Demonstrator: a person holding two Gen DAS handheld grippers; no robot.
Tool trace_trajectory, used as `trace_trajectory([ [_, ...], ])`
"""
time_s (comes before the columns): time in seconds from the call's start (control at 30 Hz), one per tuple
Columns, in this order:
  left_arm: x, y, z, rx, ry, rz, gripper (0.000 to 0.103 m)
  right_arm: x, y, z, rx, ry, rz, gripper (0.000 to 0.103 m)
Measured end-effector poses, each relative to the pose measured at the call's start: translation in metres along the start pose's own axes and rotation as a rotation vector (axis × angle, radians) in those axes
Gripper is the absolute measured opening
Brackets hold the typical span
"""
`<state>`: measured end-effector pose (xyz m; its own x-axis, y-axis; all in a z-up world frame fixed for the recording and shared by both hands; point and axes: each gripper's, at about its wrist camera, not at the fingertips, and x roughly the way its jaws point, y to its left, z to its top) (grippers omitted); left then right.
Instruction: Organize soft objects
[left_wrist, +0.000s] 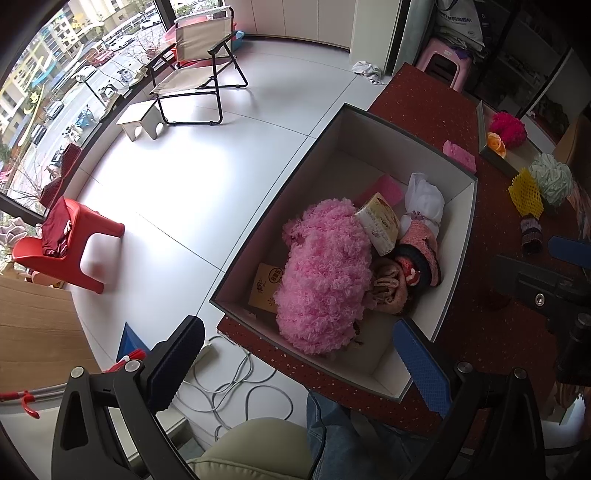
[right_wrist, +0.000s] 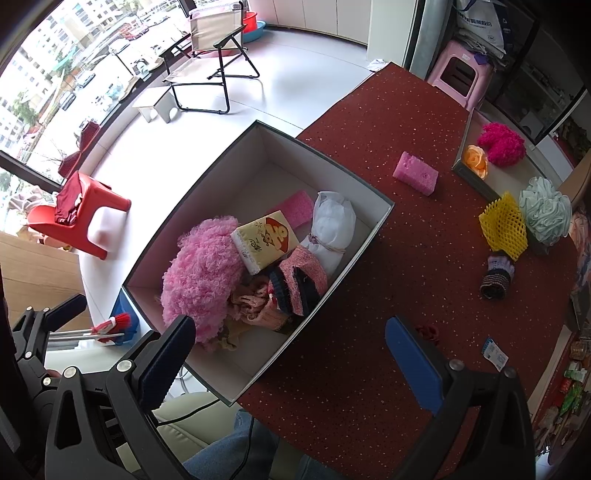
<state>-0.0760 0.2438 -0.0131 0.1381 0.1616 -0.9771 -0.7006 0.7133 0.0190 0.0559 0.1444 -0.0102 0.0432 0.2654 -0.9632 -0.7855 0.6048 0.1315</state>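
A white open box (left_wrist: 402, 147) (right_wrist: 207, 221) on the red table holds a fluffy pink thing (left_wrist: 325, 273) (right_wrist: 203, 273), a yellow tissue pack (left_wrist: 380, 223) (right_wrist: 266, 240), a white bundle (left_wrist: 424, 199) (right_wrist: 332, 225), a pink sponge (left_wrist: 384, 186) (right_wrist: 295, 206) and knitted pieces (left_wrist: 417, 258) (right_wrist: 295, 284). On the table lie a second pink sponge (right_wrist: 415, 171) (left_wrist: 460, 151), a yellow foam net (right_wrist: 502, 225) (left_wrist: 526, 192), a pale green bath puff (right_wrist: 546, 210) (left_wrist: 552, 177) and a dark knitted cuff (right_wrist: 496, 277) (left_wrist: 530, 232). My left gripper (left_wrist: 299, 365) is open and empty at the box's near end. My right gripper (right_wrist: 291, 365) is open and empty above the box's near right corner.
A shallow tray (right_wrist: 476, 181) at the far right holds an orange flower (right_wrist: 476, 160) and a magenta puff (right_wrist: 500, 144). A small red scrap (right_wrist: 426, 330) and a card (right_wrist: 495, 354) lie on the table (right_wrist: 369, 122). A red stool (left_wrist: 81, 240) and folding chair (left_wrist: 199, 62) stand on the floor.
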Motion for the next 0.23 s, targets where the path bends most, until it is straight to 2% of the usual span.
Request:
trace_trajectory([
  [0.13, 0.0003, 0.0000, 0.0003, -0.012, -0.005, -0.001, 0.103, 0.0007, 0.0011, -0.0002, -0.006, 0.001, 0.001, 0.103],
  [0.23, -0.0036, 0.0014, -0.0001, -0.018, -0.040, 0.020, 0.103, 0.0007, 0.0015, 0.0001, -0.005, 0.000, 0.003, 0.103],
])
